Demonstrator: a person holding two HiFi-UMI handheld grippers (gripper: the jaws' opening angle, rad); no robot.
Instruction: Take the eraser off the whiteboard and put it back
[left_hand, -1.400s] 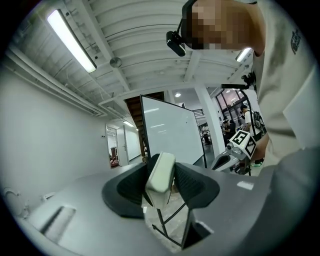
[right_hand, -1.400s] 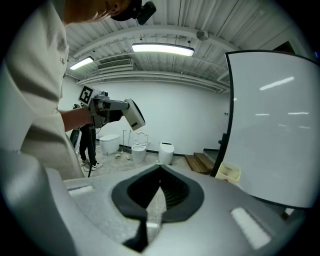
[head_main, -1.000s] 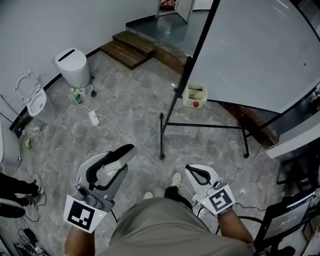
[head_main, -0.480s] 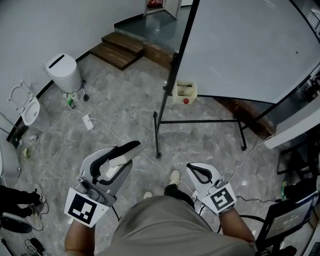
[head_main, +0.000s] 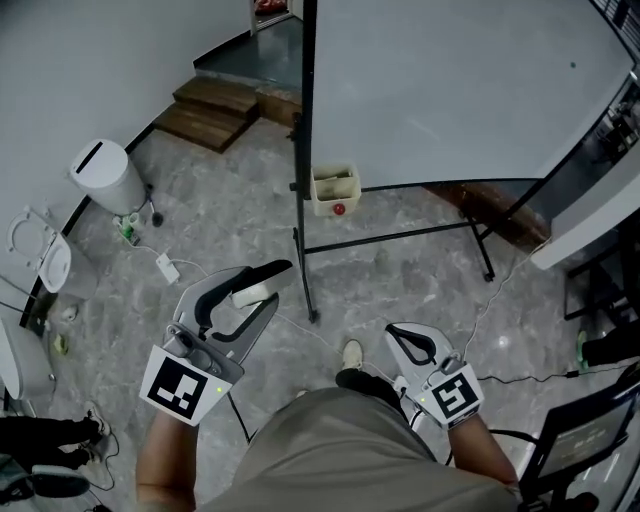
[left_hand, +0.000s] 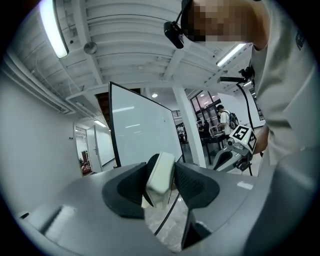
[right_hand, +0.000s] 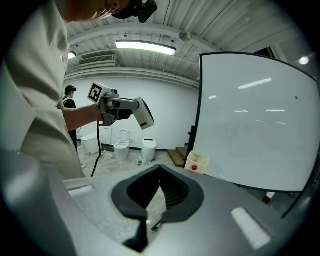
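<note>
My left gripper (head_main: 268, 285) is shut on the white eraser (head_main: 250, 294), holding it low over the floor, short of the whiteboard's stand. In the left gripper view the eraser (left_hand: 161, 172) stands on edge between the two dark pads. The whiteboard (head_main: 450, 90) fills the upper right of the head view on a black frame, with its left post (head_main: 306, 150) just ahead of the eraser. My right gripper (head_main: 395, 332) hangs at the lower right, jaw tips together, nothing between them. The right gripper view shows the whiteboard (right_hand: 255, 125) to the right and the left gripper (right_hand: 142, 112) with the eraser.
A cream box with a red button (head_main: 334, 188) hangs at the foot of the whiteboard post. A white bin (head_main: 105, 175), a toilet (head_main: 45, 265) and wooden steps (head_main: 215, 110) lie to the left. A power strip (head_main: 165, 268) and cables cross the grey floor. A desk edge (head_main: 590, 235) stands at the right.
Both grippers have moved across the floor towards the whiteboard, whose left post has slid leftward and now stands right ahead. The eraser stays in the left jaws.
</note>
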